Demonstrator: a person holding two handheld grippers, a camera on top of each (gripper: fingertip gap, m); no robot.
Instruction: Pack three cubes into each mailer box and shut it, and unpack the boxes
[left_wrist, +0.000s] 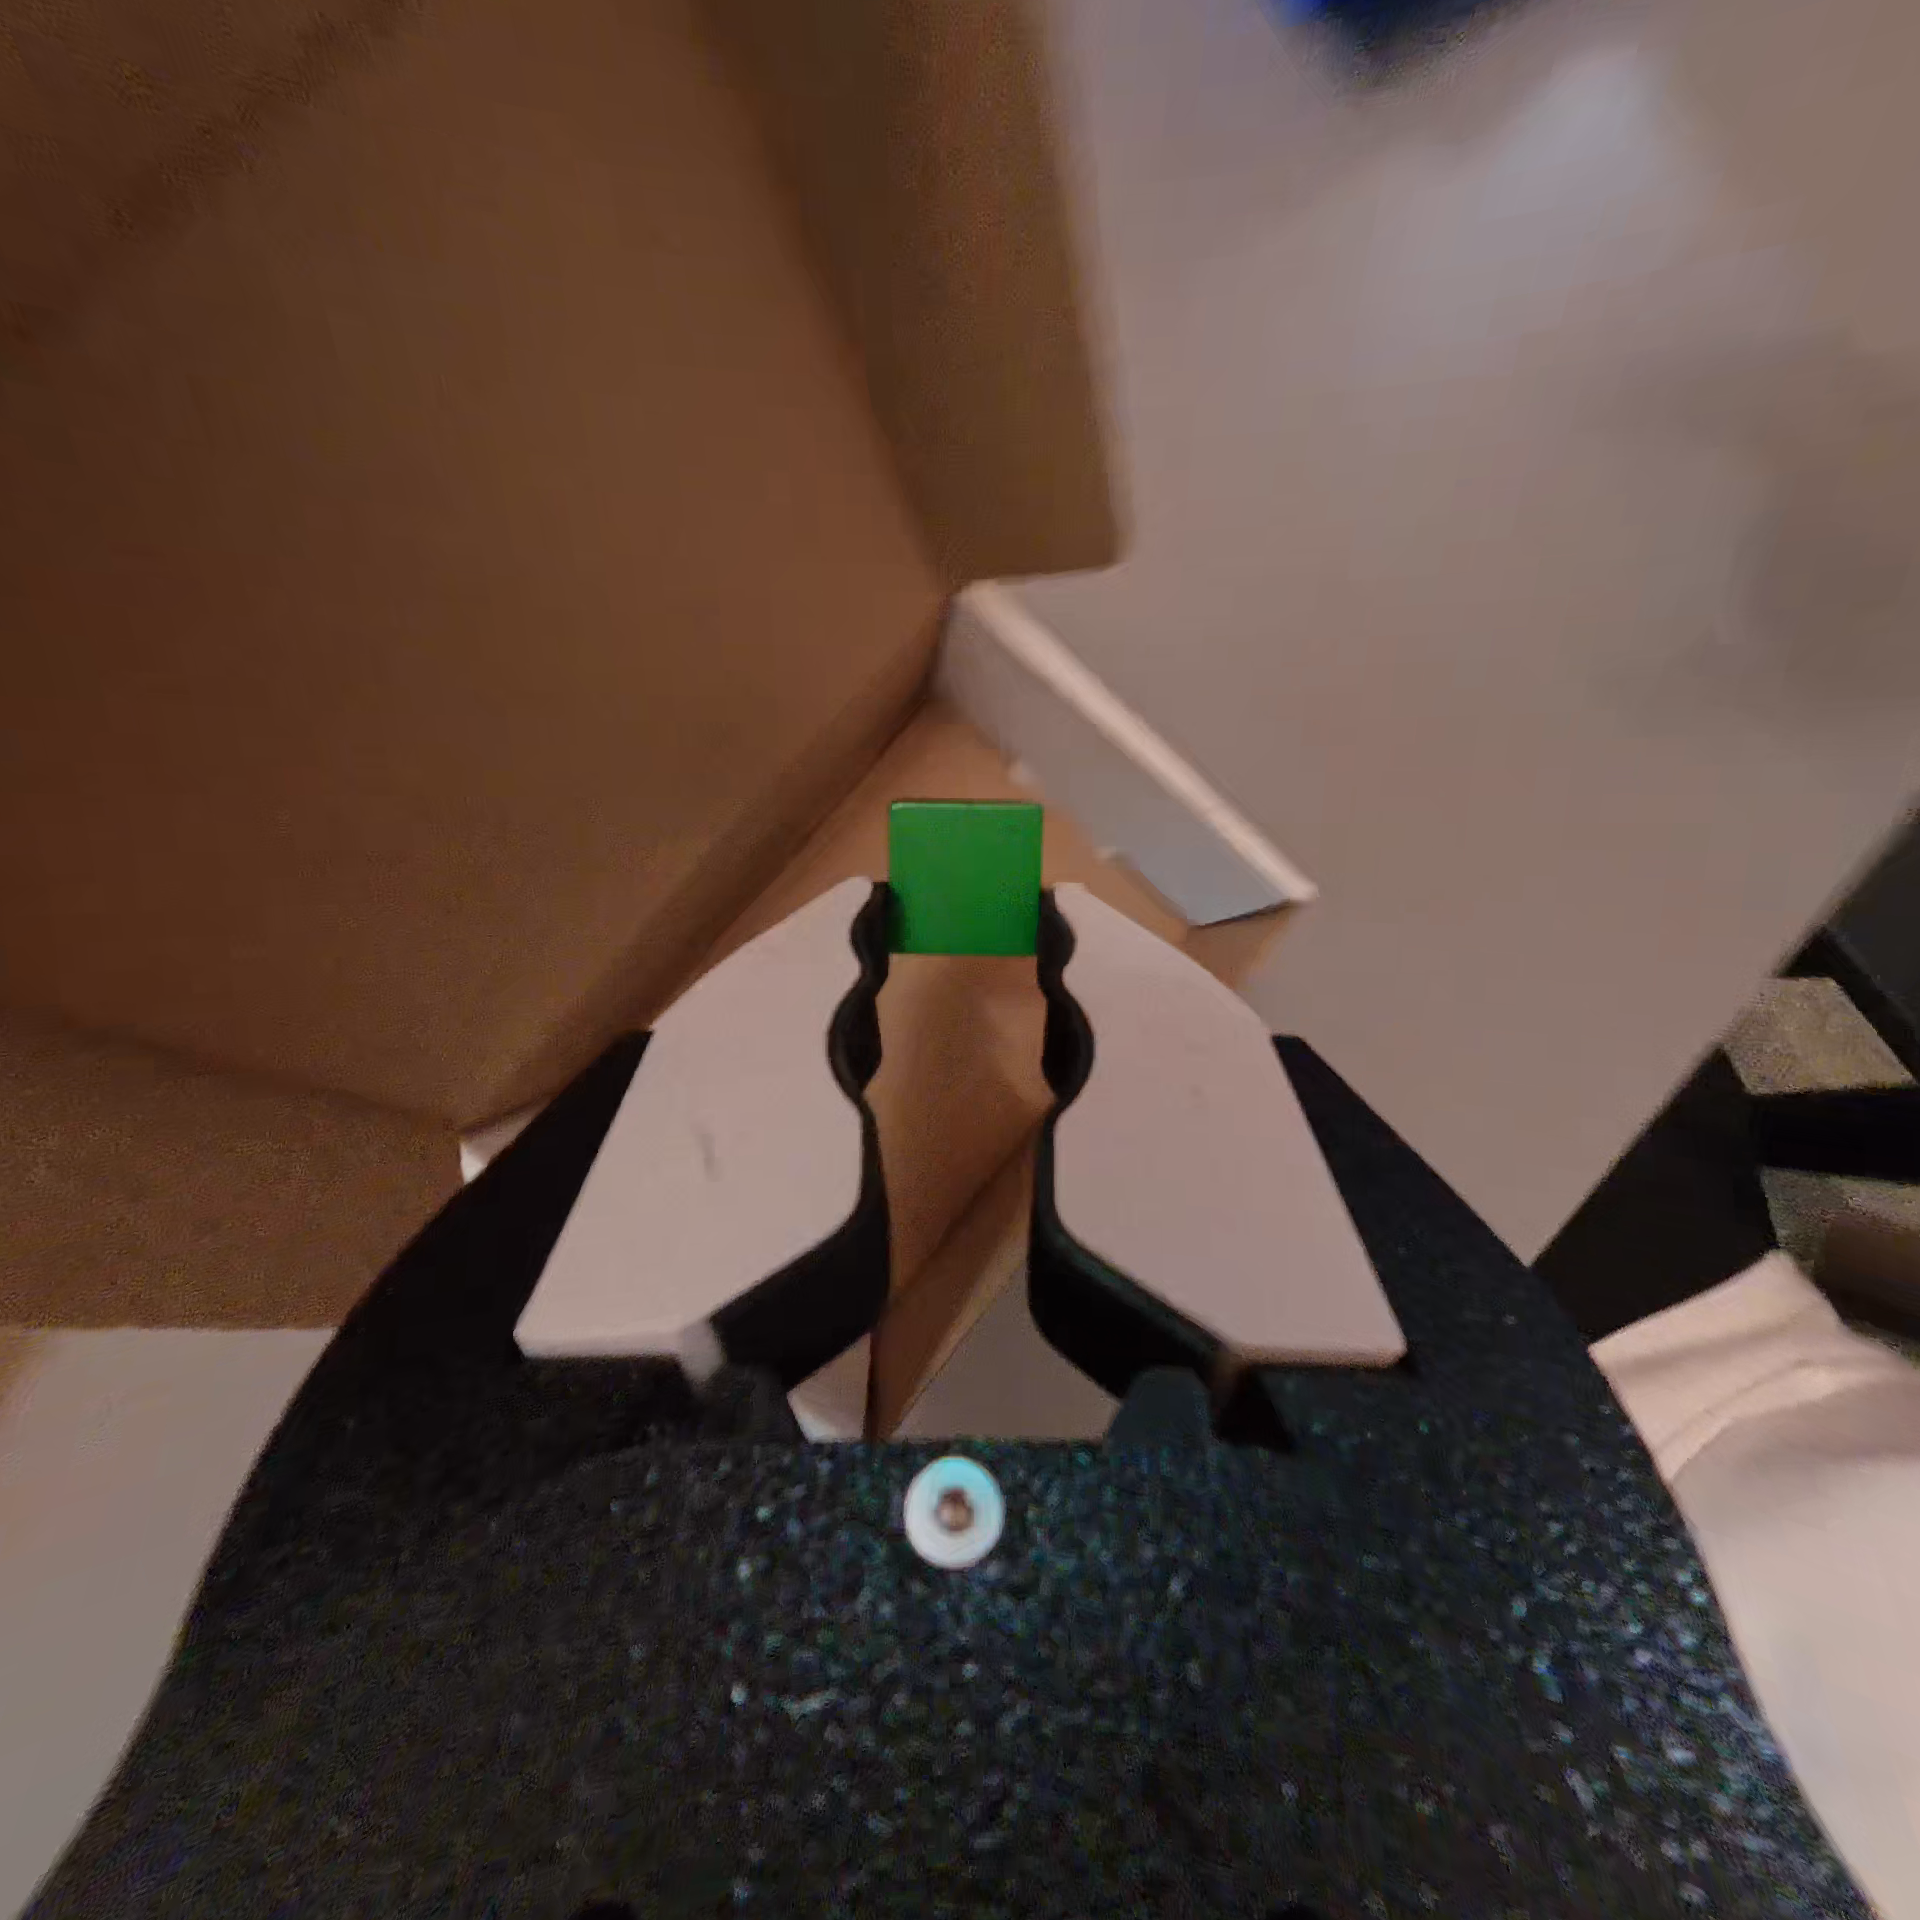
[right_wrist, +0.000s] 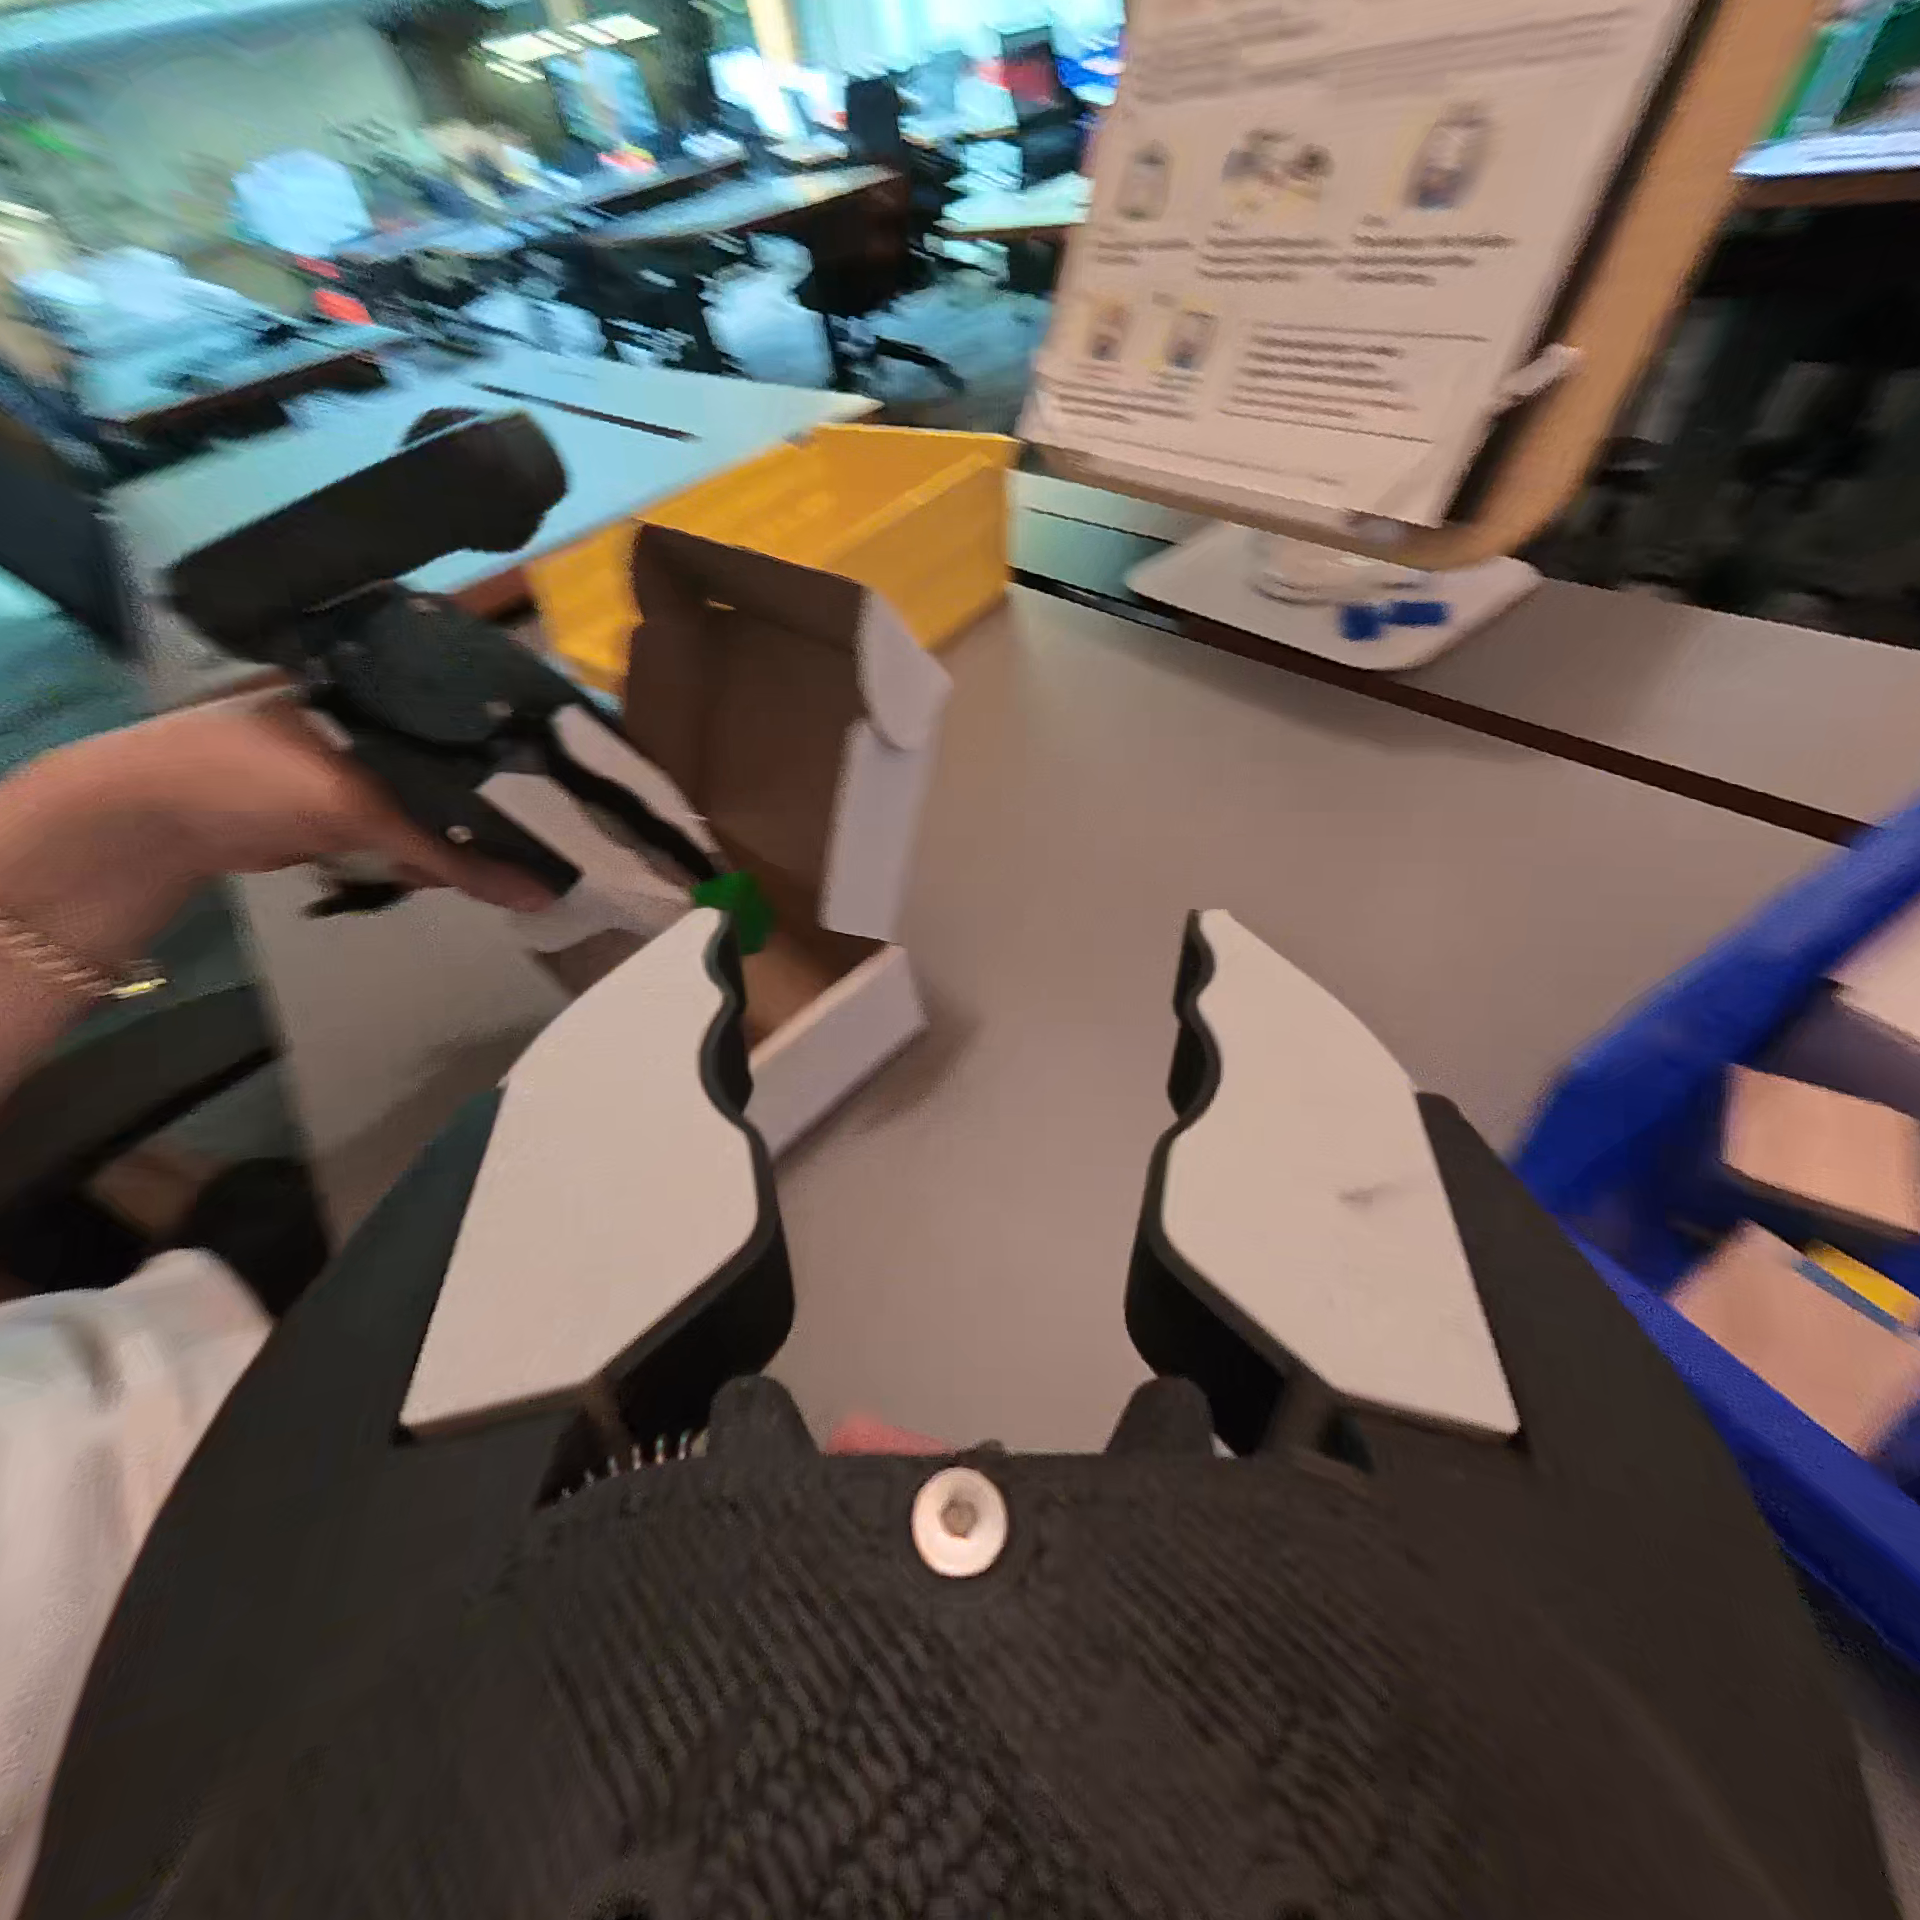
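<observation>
My left gripper (left_wrist: 964, 914) is shut on a green cube (left_wrist: 964, 878) and holds it over the open mailer box (left_wrist: 1122, 790), whose brown lid (left_wrist: 468, 520) stands upright to the left. In the right wrist view the same box (right_wrist: 831, 1039) sits on the grey table with its lid (right_wrist: 748, 727) raised. The left gripper (right_wrist: 717, 883), held by a hand, reaches in from the left with the green cube (right_wrist: 740, 904) at the box's near left edge. My right gripper (right_wrist: 956, 997) is open and empty, above the table just right of the box.
A yellow bin (right_wrist: 894, 520) stands behind the box. A blue bin (right_wrist: 1714, 1143) with cardboard pieces is at the right. A clipboard stand (right_wrist: 1340, 260) with a printed sheet stands at the back right. A dark table leg (left_wrist: 1766, 1122) shows at the right. There is about 20 cm between the tips of the two grippers.
</observation>
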